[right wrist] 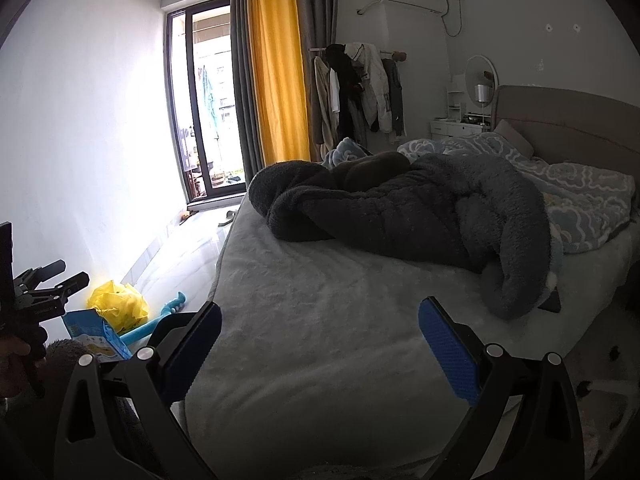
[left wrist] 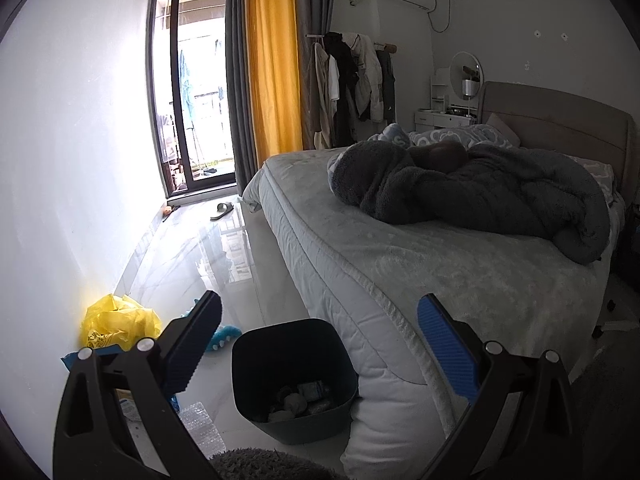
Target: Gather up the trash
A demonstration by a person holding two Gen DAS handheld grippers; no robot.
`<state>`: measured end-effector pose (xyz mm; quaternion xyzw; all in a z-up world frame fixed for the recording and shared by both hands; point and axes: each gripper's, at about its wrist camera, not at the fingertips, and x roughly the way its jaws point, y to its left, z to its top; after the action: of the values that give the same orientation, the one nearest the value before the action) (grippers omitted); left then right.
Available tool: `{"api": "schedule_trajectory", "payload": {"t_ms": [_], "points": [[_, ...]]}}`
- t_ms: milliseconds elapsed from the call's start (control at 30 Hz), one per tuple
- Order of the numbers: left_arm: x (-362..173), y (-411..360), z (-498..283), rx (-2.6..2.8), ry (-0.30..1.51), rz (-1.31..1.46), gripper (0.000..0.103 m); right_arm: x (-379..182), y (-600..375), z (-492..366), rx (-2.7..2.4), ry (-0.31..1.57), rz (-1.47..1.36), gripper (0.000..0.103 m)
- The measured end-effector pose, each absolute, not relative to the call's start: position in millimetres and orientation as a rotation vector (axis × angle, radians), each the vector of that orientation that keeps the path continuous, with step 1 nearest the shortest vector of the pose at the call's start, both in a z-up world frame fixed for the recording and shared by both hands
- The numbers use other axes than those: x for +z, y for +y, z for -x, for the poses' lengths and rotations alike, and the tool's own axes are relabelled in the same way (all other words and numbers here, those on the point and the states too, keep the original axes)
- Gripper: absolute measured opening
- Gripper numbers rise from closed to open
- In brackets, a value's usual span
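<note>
Both grippers, left (left wrist: 320,344) and right (right wrist: 320,344), gape wide and empty. Beyond lies the bed (left wrist: 440,264), then the dark bin (left wrist: 294,380) holding crumpled trash, a yellow bag (left wrist: 120,320) against the wall, and a blue packet (right wrist: 94,334) whose print is unreadable.

Both tools are held level and forward: the left tool (left wrist: 320,344) and right tool (right wrist: 320,346) are spread wide, nothing gripped.

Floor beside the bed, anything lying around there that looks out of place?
Yes: a crumpled yellow plastic bag, a blue packet and a clear plastic wrapper lie loose on the floor, outside the dark bin.
</note>
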<state>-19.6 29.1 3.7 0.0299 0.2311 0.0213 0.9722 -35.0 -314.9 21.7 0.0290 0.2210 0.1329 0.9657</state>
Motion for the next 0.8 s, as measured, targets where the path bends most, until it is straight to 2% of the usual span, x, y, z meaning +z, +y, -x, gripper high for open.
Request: {"api": "schedule_trajectory", "payload": {"t_ms": [800], "points": [[3.4,35.4,19.5,0.031,0.464,-0.015,0.1,20.9,-313.7,31.8,0.288,0.459,-0.066,0.1]]}}
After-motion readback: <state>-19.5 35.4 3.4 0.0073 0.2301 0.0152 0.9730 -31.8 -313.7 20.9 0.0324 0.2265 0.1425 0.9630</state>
